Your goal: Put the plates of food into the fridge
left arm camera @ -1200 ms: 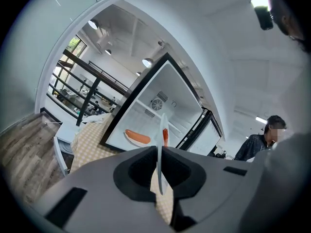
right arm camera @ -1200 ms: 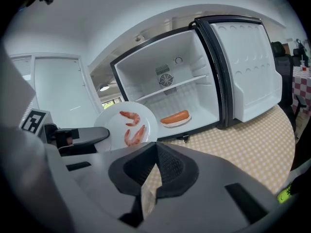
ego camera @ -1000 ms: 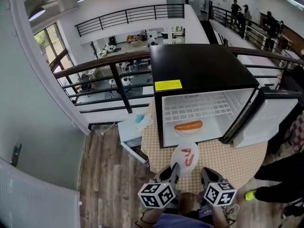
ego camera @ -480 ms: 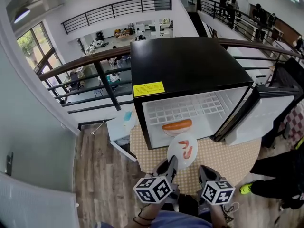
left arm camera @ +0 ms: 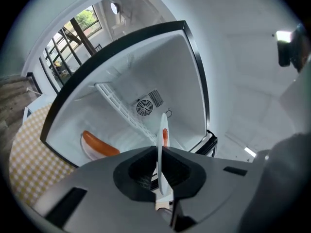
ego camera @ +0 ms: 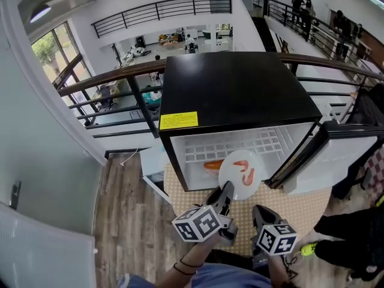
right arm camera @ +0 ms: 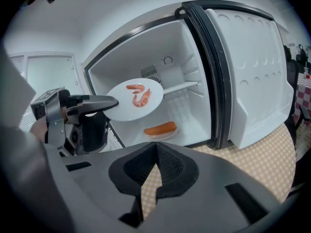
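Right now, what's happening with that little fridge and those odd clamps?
A person holds a clamp-like gripper in each hand. The left gripper is pinching the rim of a white plate of shrimp, held at the open mini fridge. A plate with a sausage sits inside. The right gripper is shut and empty.

Black fridge (ego camera: pixel 234 89) on checkered table (ego camera: pixel 300 212)

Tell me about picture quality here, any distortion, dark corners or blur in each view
Head view: fisheye bows the railing, evenly daylit, sharp. Left gripper view: black vignetted corners, shrimp plate edge-on, sharp. Right gripper view: fridge door curves, dark corners.
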Demonstrator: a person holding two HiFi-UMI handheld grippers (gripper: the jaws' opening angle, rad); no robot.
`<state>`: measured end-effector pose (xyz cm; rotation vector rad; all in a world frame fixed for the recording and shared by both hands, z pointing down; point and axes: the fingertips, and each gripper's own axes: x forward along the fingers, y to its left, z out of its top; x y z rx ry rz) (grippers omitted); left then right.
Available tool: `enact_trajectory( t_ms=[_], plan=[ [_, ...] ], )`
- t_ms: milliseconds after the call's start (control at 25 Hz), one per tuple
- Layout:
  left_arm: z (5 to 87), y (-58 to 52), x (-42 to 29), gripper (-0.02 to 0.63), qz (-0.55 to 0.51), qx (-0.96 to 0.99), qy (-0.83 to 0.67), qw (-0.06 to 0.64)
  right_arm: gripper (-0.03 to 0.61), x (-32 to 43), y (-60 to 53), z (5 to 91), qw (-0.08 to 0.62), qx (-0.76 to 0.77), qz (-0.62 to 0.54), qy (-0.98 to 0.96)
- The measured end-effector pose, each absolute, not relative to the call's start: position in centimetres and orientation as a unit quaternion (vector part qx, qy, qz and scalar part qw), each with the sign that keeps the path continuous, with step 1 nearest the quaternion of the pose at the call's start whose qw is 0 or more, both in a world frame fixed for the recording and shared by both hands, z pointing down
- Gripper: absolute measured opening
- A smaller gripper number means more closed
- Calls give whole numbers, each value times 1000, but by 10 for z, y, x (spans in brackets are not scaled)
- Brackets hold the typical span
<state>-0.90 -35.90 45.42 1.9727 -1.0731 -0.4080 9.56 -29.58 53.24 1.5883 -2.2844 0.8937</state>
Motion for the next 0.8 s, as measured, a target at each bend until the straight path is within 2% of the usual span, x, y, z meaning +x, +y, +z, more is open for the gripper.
enact_trajectory(
  t_ms=[280,440,800],
  plan=[
    [432,-402,11,29,-211,767,-428,429,15,118,-308,530,105,539,299,-780],
    [431,-425,25,29,-243,742,-416,466,15,126,-314,529,102,539,298,-781],
    [430,-479,43,29,-254,701,-443,497,15,132,-318,529,101,531,299,-787]
  ],
)
